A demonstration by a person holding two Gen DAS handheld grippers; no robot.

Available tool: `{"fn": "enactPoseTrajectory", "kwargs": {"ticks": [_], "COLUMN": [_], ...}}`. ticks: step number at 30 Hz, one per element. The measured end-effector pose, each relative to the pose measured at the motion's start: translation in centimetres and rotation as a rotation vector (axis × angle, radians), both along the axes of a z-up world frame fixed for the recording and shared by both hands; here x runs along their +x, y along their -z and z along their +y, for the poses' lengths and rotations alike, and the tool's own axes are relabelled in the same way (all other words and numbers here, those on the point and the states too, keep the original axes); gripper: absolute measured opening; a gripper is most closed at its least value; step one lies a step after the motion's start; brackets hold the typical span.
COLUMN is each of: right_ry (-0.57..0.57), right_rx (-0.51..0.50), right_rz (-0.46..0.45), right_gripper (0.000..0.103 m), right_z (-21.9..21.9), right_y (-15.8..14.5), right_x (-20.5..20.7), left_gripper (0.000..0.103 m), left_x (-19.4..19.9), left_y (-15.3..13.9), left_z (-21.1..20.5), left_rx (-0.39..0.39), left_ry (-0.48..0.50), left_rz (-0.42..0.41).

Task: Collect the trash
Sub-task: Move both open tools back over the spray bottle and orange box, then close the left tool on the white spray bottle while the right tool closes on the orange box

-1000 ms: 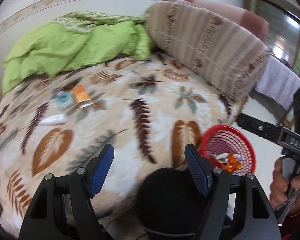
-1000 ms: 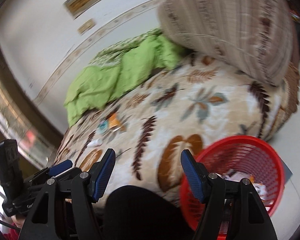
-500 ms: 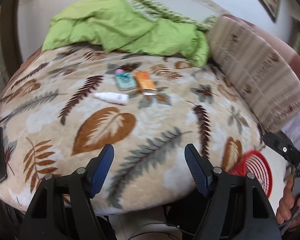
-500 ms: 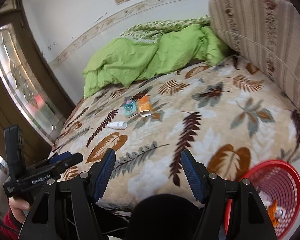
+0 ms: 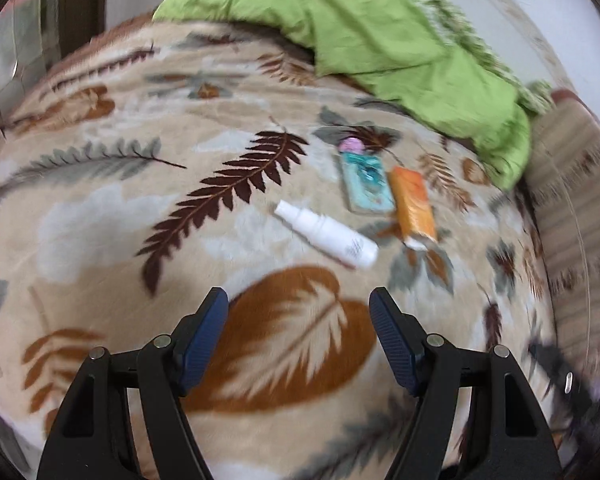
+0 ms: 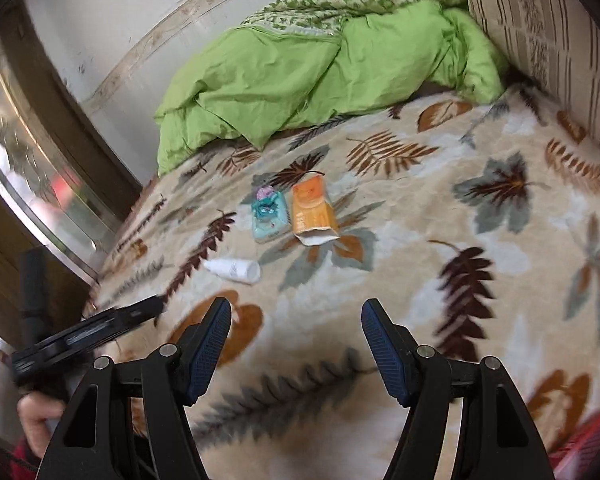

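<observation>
Three pieces of trash lie on the leaf-patterned blanket (image 5: 100,216): a white bottle (image 5: 327,235) on its side, a teal blister pack (image 5: 365,180) and an open orange carton (image 5: 413,204). They also show in the right wrist view: the bottle (image 6: 233,270), the pack (image 6: 268,213) and the carton (image 6: 313,208). My left gripper (image 5: 299,336) is open and empty above the blanket, a short way before the bottle. My right gripper (image 6: 296,346) is open and empty, further back. The red basket's rim (image 6: 588,436) shows at the lower right edge.
A crumpled green duvet (image 6: 300,76) lies at the far side of the bed. A striped cushion (image 6: 548,28) stands along the right. A wall and a glass-panelled door (image 6: 32,168) are to the left. The left gripper's body (image 6: 88,332) shows at lower left.
Both grippers have moved forward over the bed toward the trash and away from the red basket. The bottle, pack and carton look larger and closer. Both grippers stay open.
</observation>
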State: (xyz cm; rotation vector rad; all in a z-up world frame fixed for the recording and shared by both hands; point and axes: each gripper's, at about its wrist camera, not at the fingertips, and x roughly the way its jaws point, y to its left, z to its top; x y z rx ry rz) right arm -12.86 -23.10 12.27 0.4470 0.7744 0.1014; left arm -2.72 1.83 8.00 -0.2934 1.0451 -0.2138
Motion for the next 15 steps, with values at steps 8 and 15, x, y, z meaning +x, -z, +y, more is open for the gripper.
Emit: {"fn": "enactPoseTrajectory", "kwargs": {"ticks": [8,15], "right_ry": [0.019,0.039], "right_rx": [0.015,0.015], "right_rz": [0.028,0.035], "right_gripper": [0.071,0.071], "right_z": [-1.7,-3.8], "right_y": [2.1,2.5], "right_x": [1.0,1.9], "left_gripper": [0.065,0.049], "left_x": [6.6,8.9], "left_y": [4.2,5.5], "left_z": [-3.9,-6.0], "left_rx": [-0.003,0.111], "left_ry": [-0.100,-0.064], "left_rz": [0.127,0.084]}}
